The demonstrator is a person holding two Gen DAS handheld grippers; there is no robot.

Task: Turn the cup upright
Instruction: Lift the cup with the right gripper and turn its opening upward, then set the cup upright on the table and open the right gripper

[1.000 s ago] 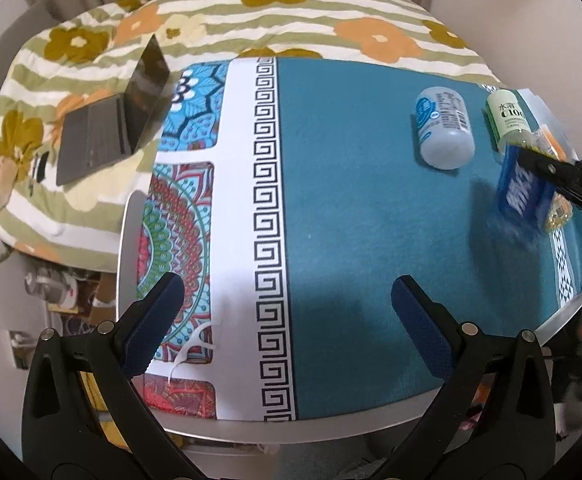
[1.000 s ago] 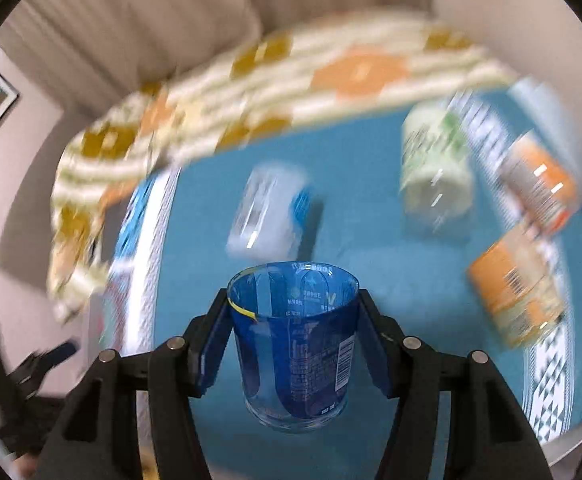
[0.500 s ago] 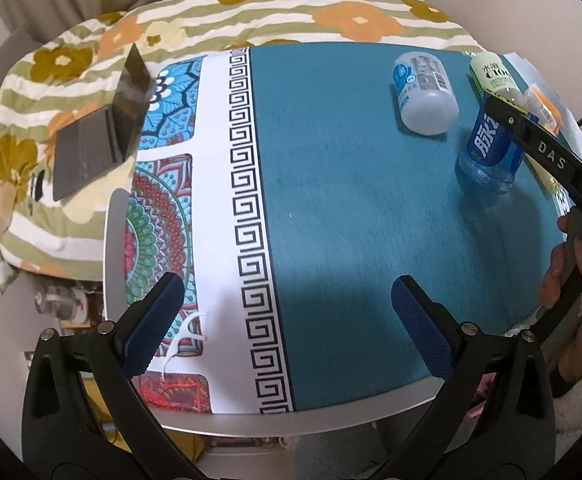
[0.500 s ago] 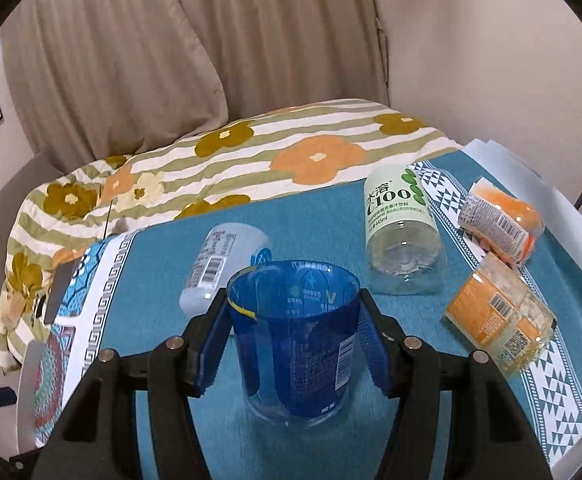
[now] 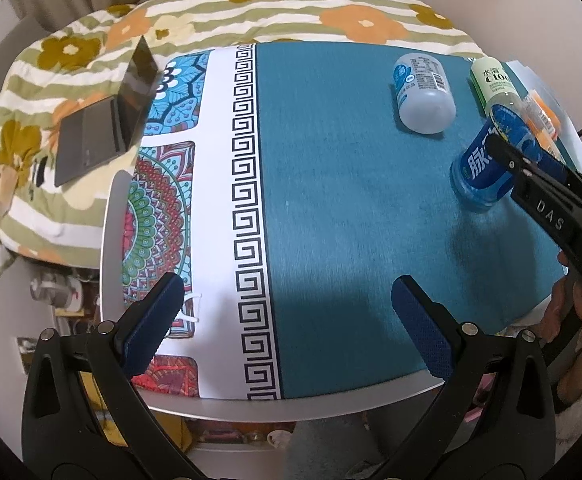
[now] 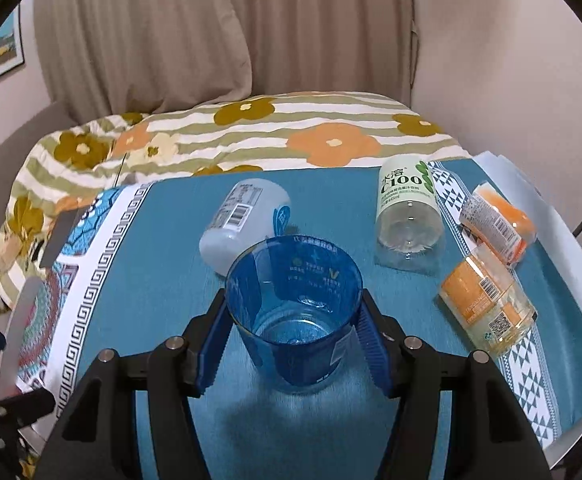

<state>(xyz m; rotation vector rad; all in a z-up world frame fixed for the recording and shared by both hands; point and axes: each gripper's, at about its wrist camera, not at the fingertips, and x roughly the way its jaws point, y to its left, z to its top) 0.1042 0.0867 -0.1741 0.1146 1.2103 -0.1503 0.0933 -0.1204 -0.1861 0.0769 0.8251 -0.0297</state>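
The blue cup (image 6: 295, 316) stands on the teal cloth (image 5: 331, 200) of the worktop (image 5: 251, 406), mouth up, its long axis vertical and leaning only a little in the right wrist view. It sits directly between the two blue pads of the right gripper (image 6: 293, 344), at 12 o'clock from that camera and very near. The jaws are closed on the lower half of the cup wall, one pad at each side. Whether the pads press firmly or only touch, the pictures do not tell clearly, but the cup looks held.

In the left wrist view the same cup (image 5: 487, 168) is at about 2 o'clock, well apart from the left gripper (image 5: 287, 312), which hangs over the near edge of the worktop with its jaws wide open and nothing between them. So the right hand is the one at the cup, and the left has no part in it.

The flip seems almost done: the base appears to rest on the cloth. The coming move is probably to open the jaws and draw straight back toward 6 o'clock, without pushing the cup over.

Behind the cup, at 11 o'clock, lies a white bottle (image 6: 243, 226) on its side, and at 1 o'clock a clear C100 bottle (image 6: 409, 216), both near enough to matter little.
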